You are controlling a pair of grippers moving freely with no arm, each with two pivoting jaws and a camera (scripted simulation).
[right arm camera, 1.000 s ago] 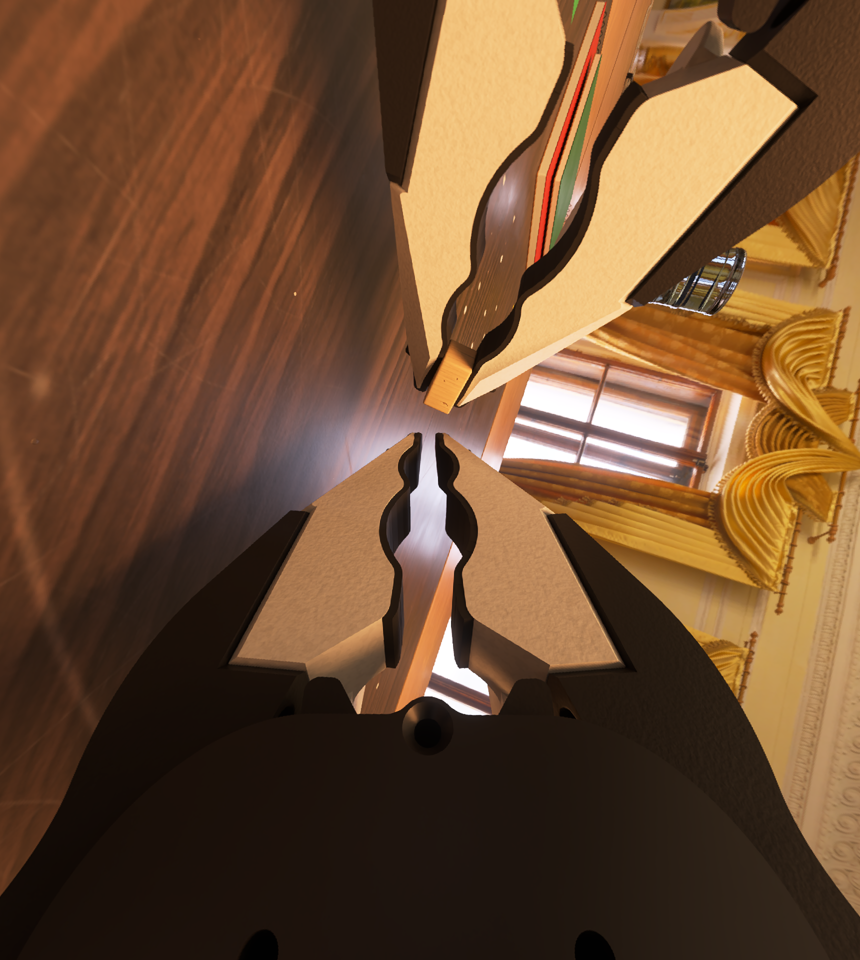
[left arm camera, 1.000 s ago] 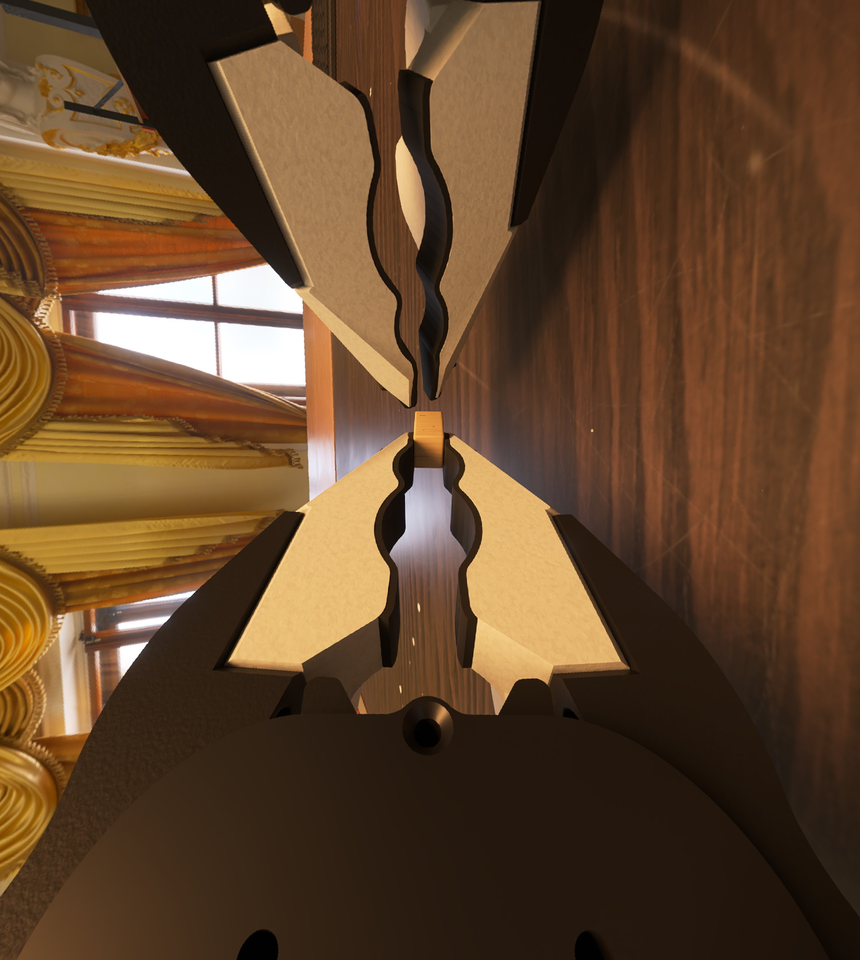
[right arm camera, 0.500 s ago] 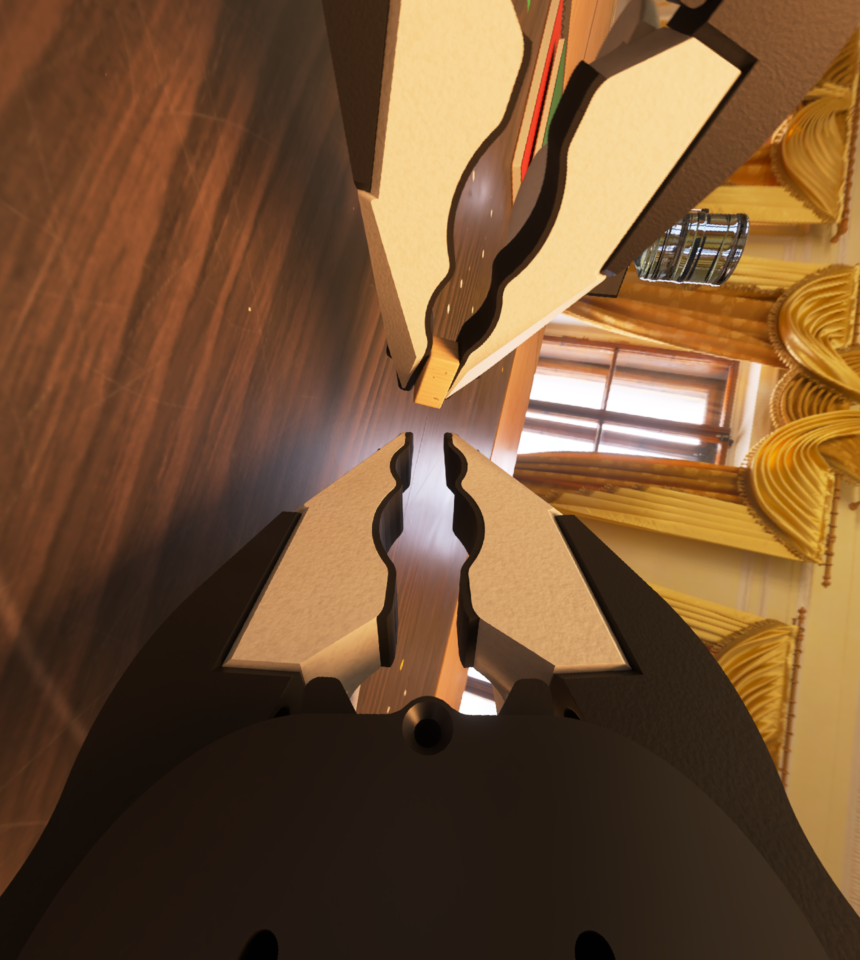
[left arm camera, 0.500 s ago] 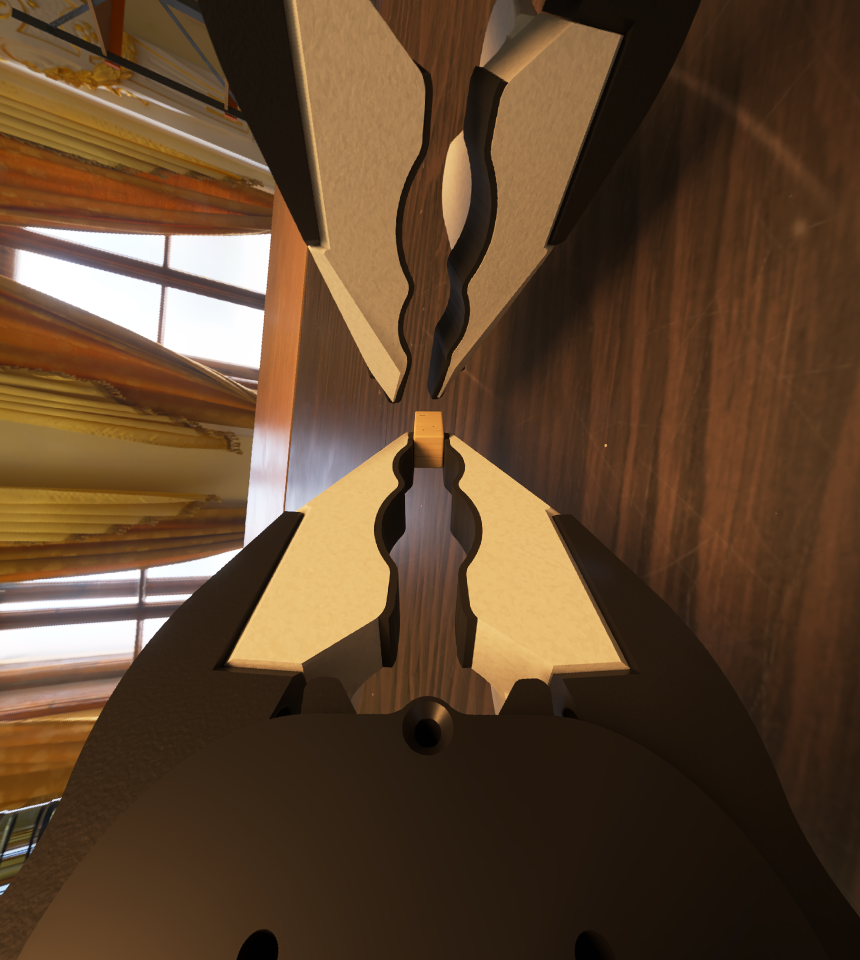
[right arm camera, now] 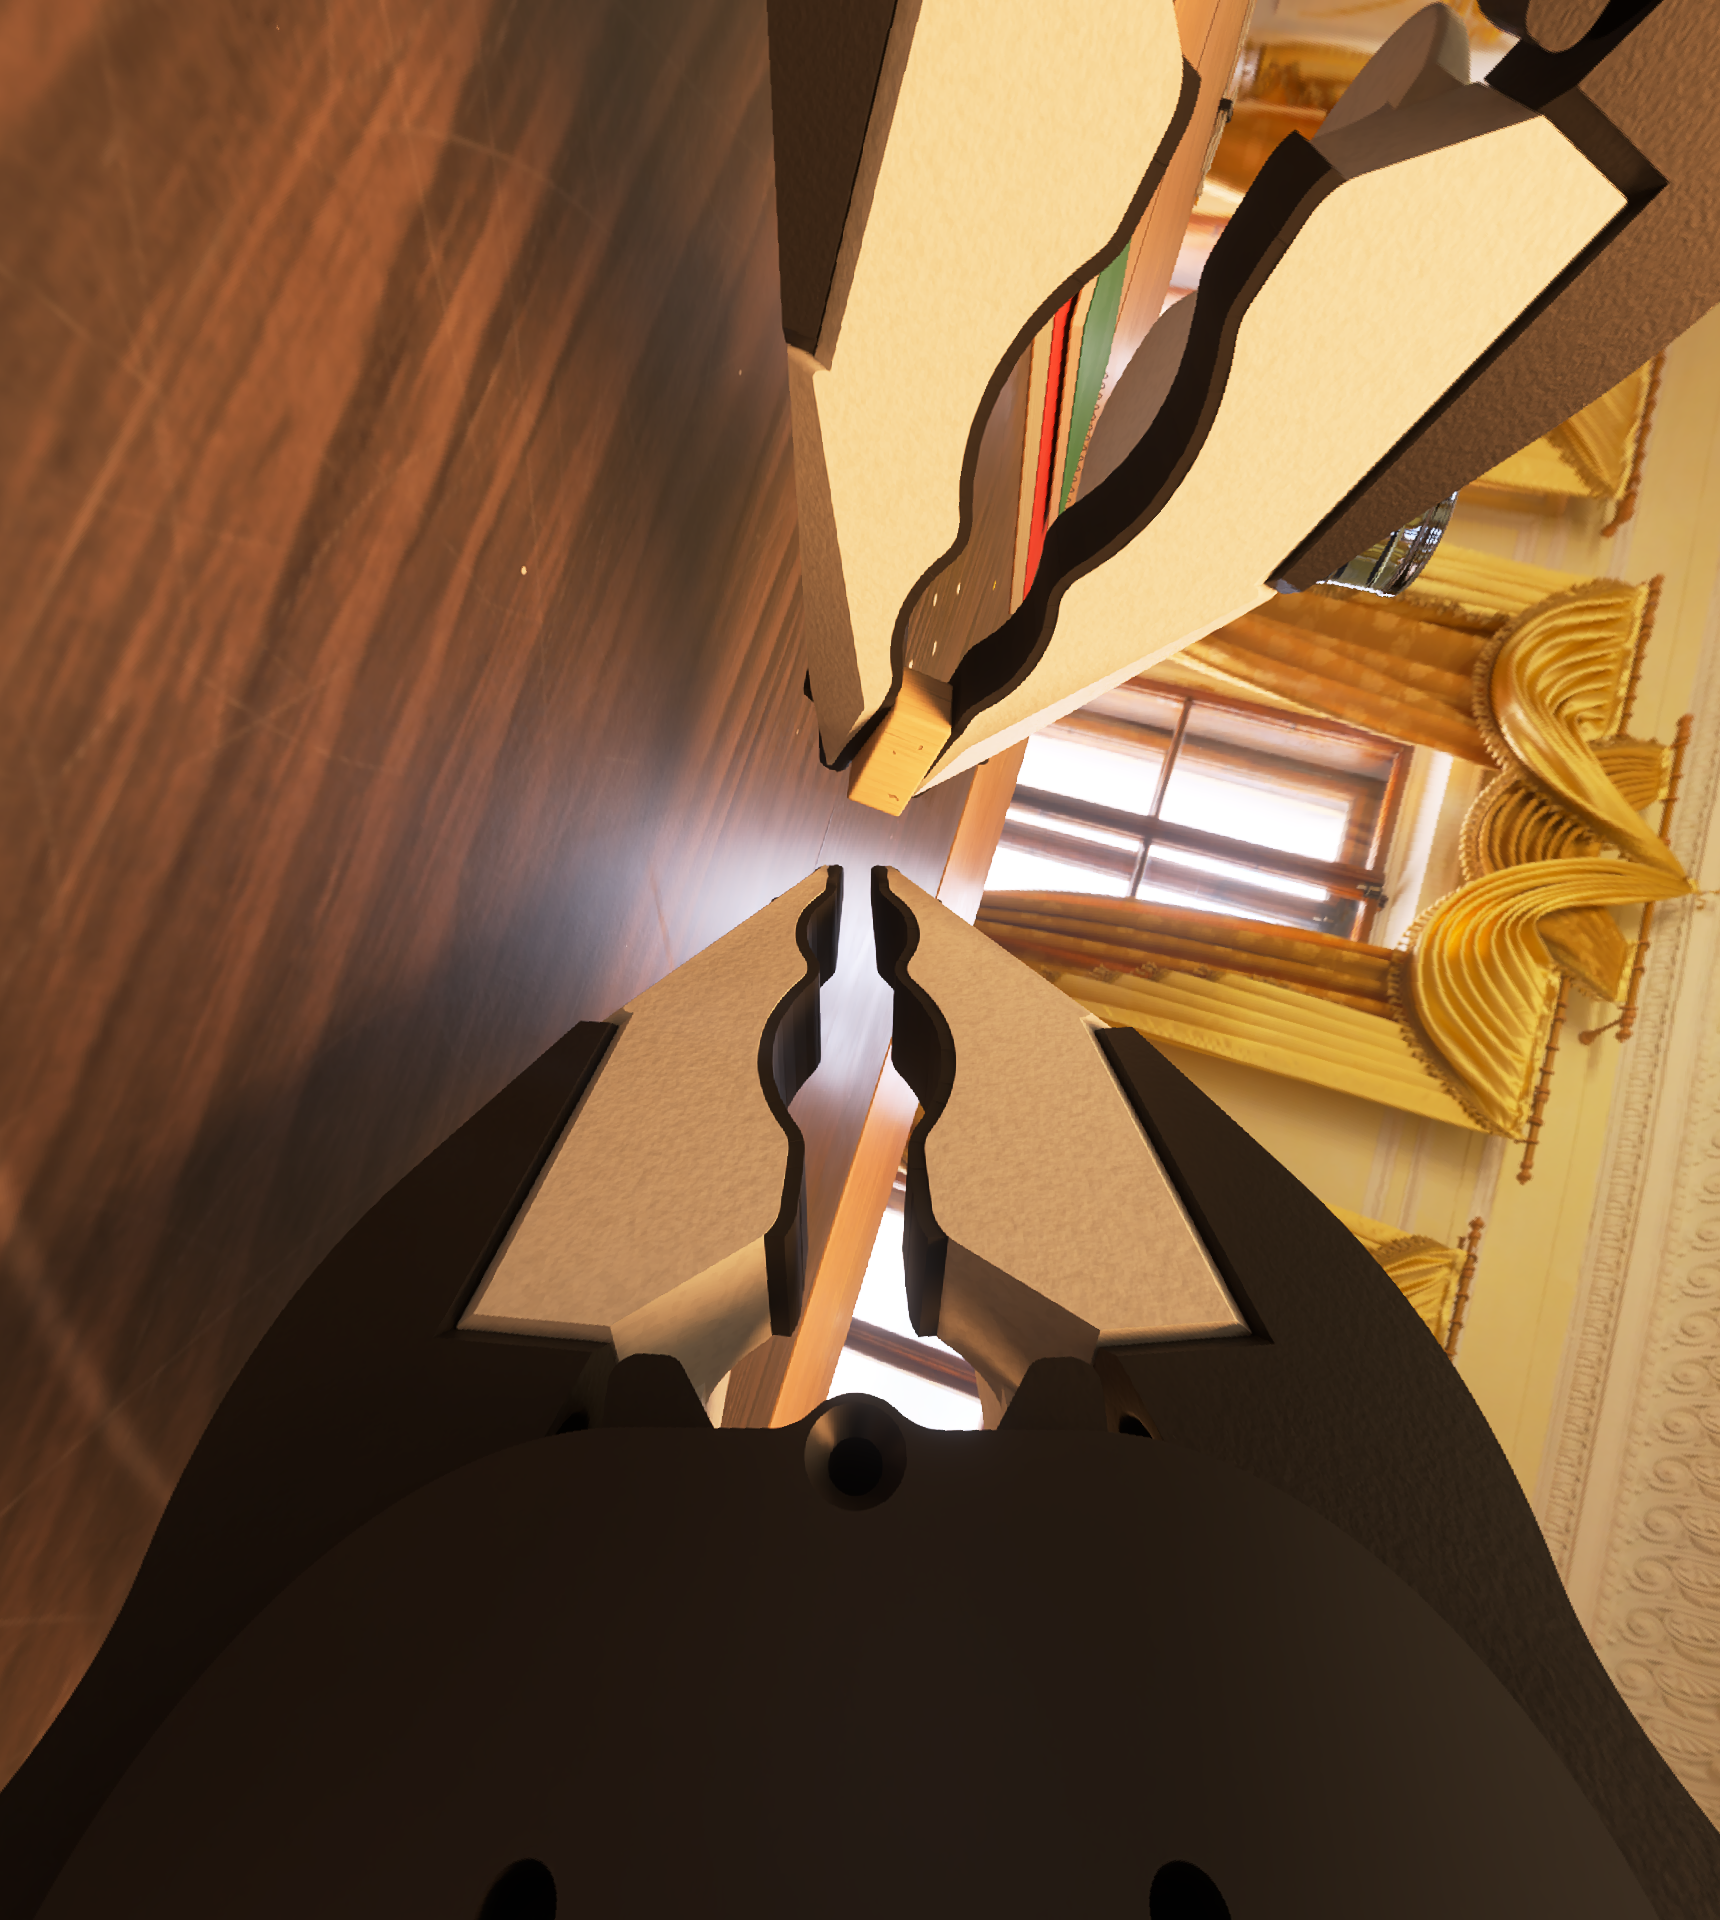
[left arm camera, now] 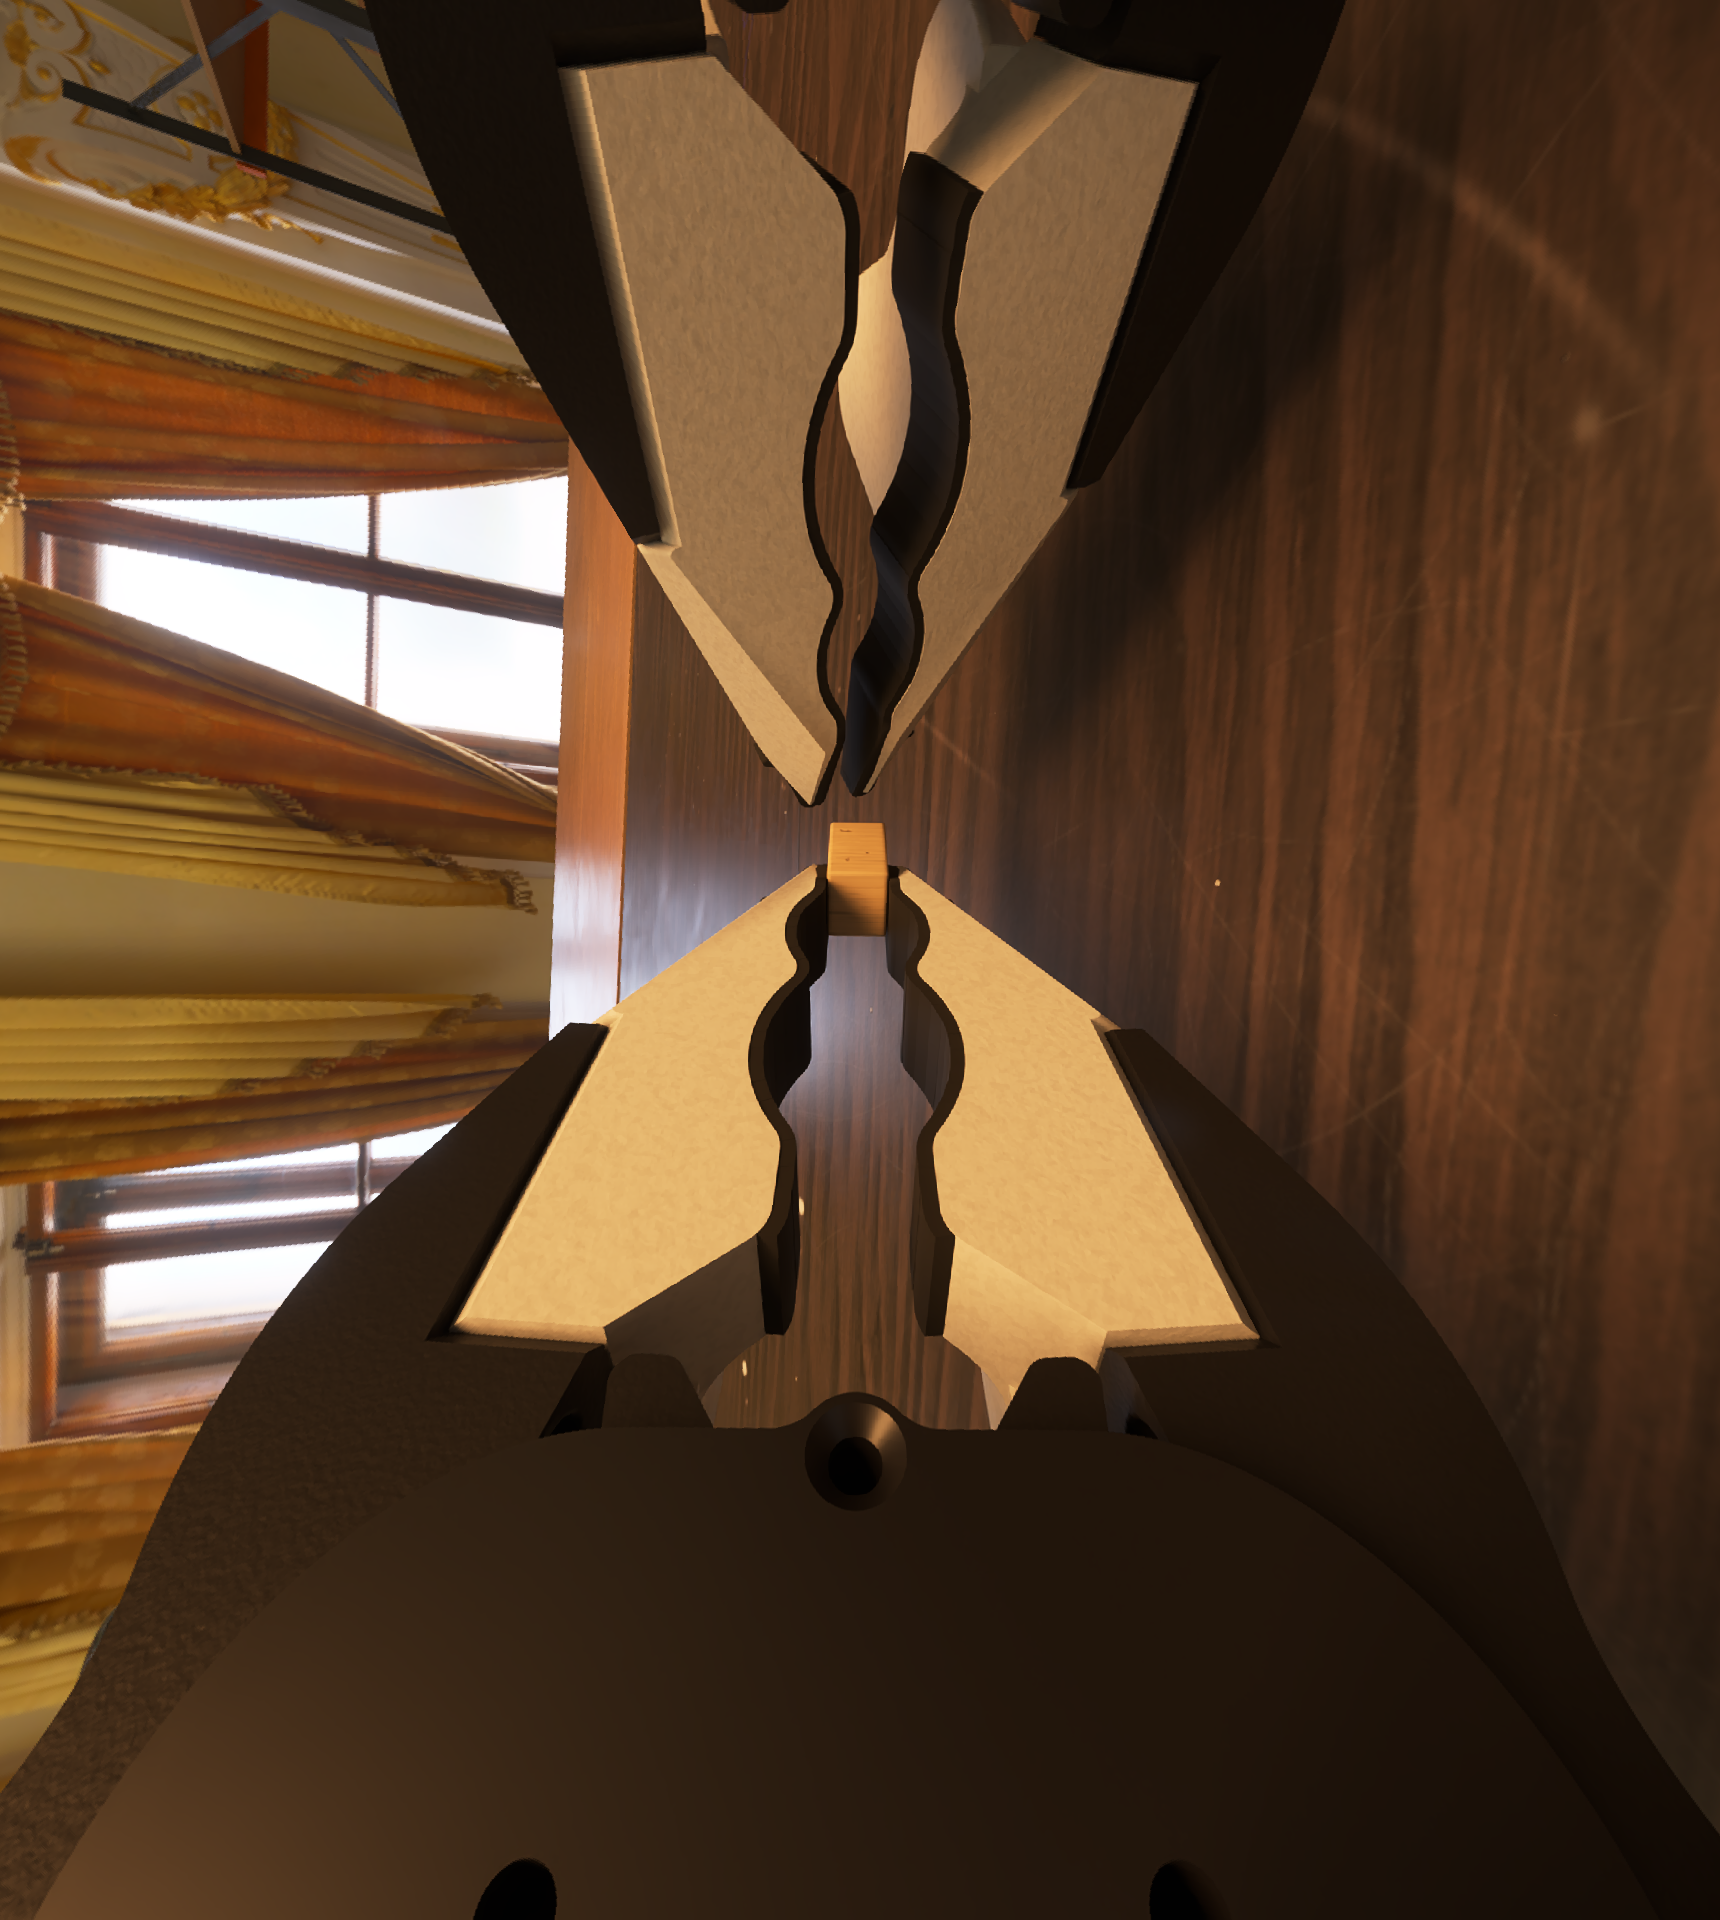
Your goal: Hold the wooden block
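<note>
A small light wooden block (left arm camera: 856,883) is pinched between the tips of my left gripper (left arm camera: 856,894), which is shut on it above a dark wooden table (left arm camera: 1355,935). In the right wrist view the block (right arm camera: 892,764) sticks out of the left gripper (right arm camera: 887,743) at the top. My right gripper (right arm camera: 856,883) faces it tip to tip, a short gap below the block, not touching. Its jaws are shut to a thin slit with nothing between them. It also shows at the top of the left wrist view (left arm camera: 840,792).
The table's lighter edge (left arm camera: 591,727) runs close beside both grippers. Beyond it are windows (right arm camera: 1199,821) and golden curtains (right arm camera: 1521,935). A flat red and green stack (right arm camera: 1064,436) shows between the left gripper's fingers. A shiny metal object (right arm camera: 1407,545) lies far off.
My right gripper's jaws have narrowed from the wider gap of half a second ago. Both views have swung a little against the background. The block has stayed in the left gripper.
</note>
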